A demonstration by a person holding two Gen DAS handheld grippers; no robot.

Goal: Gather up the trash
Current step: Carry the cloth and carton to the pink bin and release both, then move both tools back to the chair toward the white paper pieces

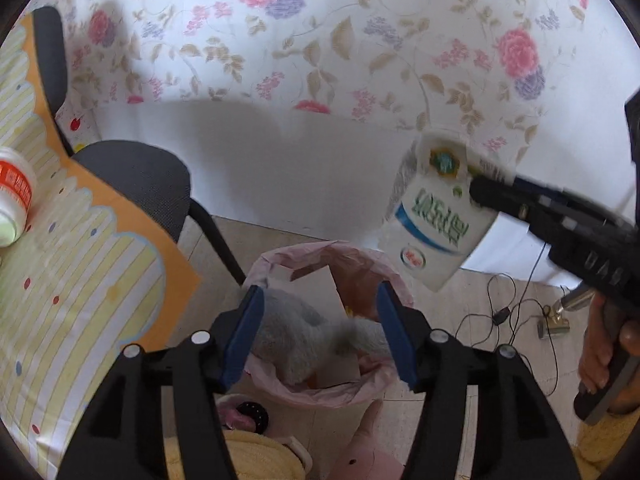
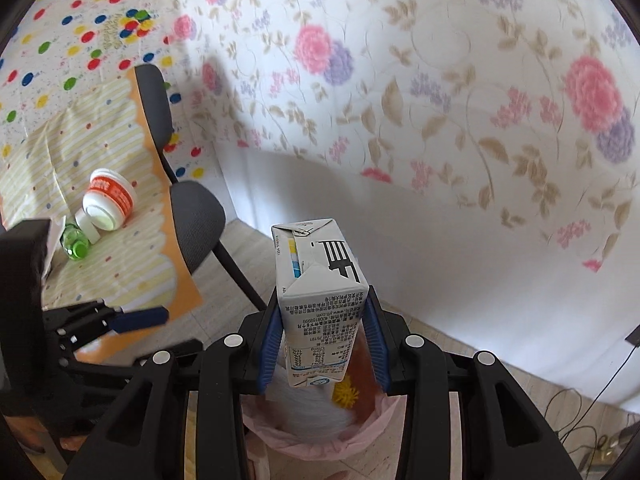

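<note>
A waste bin (image 1: 344, 394) lined with a pink bag stands on the floor right under my left gripper (image 1: 319, 292), which is open with nothing between its blue pads. A grey fluffy wad (image 1: 296, 332) lies in the bin on top of cardboard scraps. My right gripper (image 1: 480, 190) comes in from the right, shut on a white milk carton (image 1: 436, 220) that hangs above the bin's right rim. In the right wrist view the carton (image 2: 320, 292) stands upright, pinched between the pads of the right gripper (image 2: 323, 298), over the bin (image 2: 320, 436). The left gripper (image 2: 136, 320) shows at the left.
A dark chair (image 1: 132, 176) stands left of the bin, beside a table with a striped cloth (image 1: 80, 280). On it lie a white and orange cup (image 2: 110, 200) and a green bottle (image 2: 76, 244). A floral cloth (image 1: 320, 60) hangs behind. Cables (image 1: 512, 312) trail on the floor at right.
</note>
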